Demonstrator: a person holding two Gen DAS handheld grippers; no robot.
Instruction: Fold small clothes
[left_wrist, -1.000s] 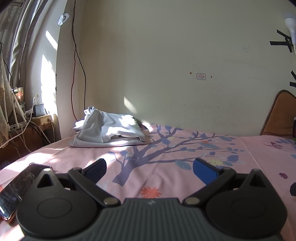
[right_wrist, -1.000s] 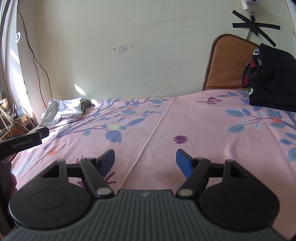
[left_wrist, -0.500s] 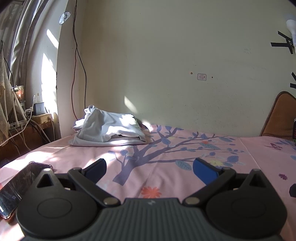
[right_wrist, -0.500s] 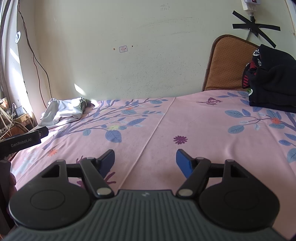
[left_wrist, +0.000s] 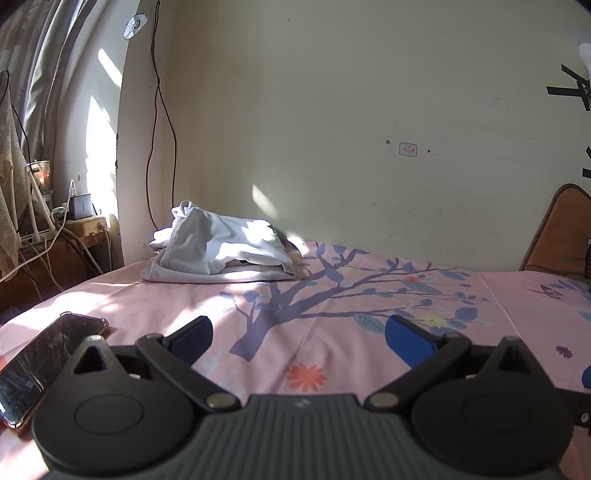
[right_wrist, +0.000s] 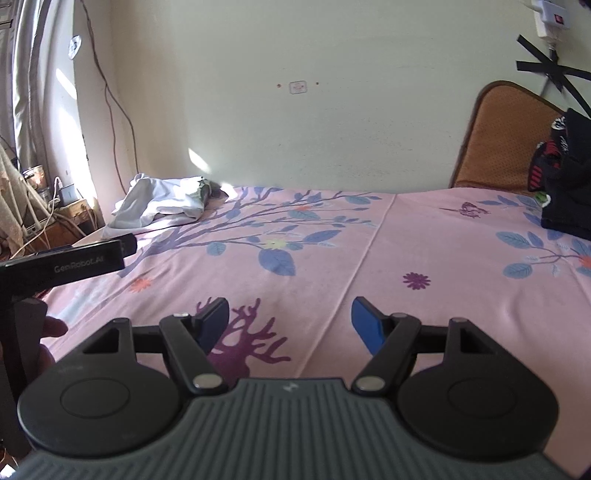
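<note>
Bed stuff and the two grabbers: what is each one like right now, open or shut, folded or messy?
left gripper: open, nothing between its fingers.
right gripper: open, nothing between its fingers.
white garment: crumpled in a heap at the far end of the bed, unfolded.
dark clothes: piled on the bed's right side.
phone: lying flat, face up.
bedsheet: spread flat.

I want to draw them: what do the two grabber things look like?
Each gripper, left and right, has two blue finger pads on black hinged bars with silver pins, two round black discs and a ribbed grey body. The left one's black side reads GenRobot.AI in the right wrist view.
</note>
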